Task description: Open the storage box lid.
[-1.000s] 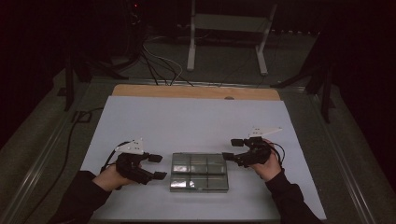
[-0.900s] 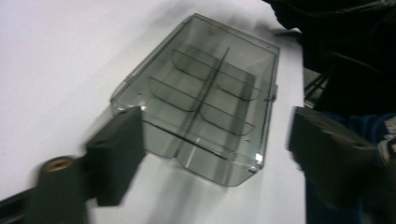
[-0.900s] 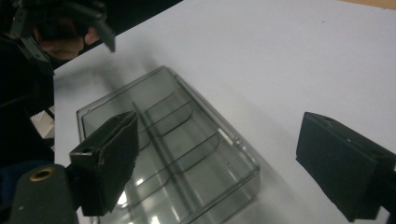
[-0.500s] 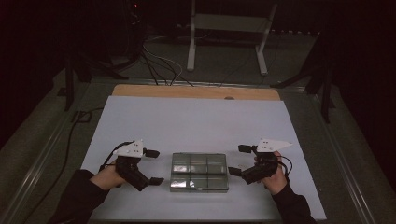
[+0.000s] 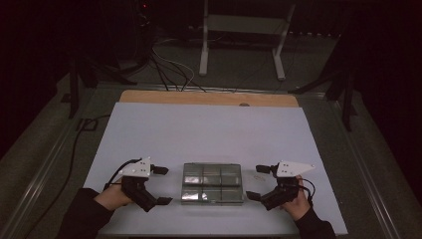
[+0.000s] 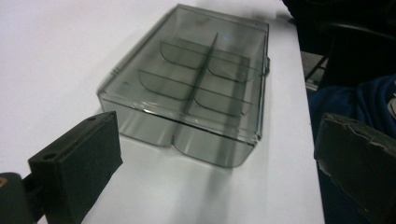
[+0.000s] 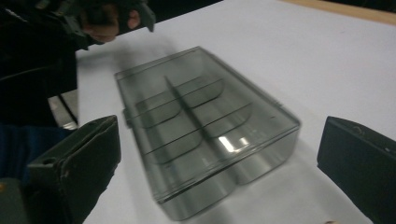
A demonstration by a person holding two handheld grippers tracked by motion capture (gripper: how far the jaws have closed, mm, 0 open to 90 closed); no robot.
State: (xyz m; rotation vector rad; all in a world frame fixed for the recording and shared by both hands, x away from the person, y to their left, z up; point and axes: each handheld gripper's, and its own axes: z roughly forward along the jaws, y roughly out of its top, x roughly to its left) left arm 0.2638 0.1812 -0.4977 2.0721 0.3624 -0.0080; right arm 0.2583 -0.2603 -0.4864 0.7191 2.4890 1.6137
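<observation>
We see one clear plastic box point(image 5: 212, 183) lying flat, lid closed, near the front edge of a white table point(image 5: 209, 129). Inside the box we count six compartments: one long divider down the middle and two cross dividers on each side of it. All six look empty.

Two grippers sit on the table, one at each short end of the box. The left gripper point(image 5: 159, 185) is just beside the box's left end, held by a hand point(image 5: 113, 196) in a dark sleeve. Its two black jaws have just been opening and now stand wide apart, and nothing is between them. In the left gripper view, the box point(image 6: 189, 86) lies ahead of the jaws, not touching them.

The right gripper point(image 5: 257, 182) is just beside the box's right end, held by the other hand point(image 5: 294, 204). Its two jaws have also just been opening and stand wide apart with nothing between them. In the right gripper view, the box point(image 7: 203, 126) lies ahead of the jaws, slightly blurred, and the left gripper point(image 7: 112, 14) appears beyond its far end.

Each gripper carries one pale three-cornered plate on top.
</observation>
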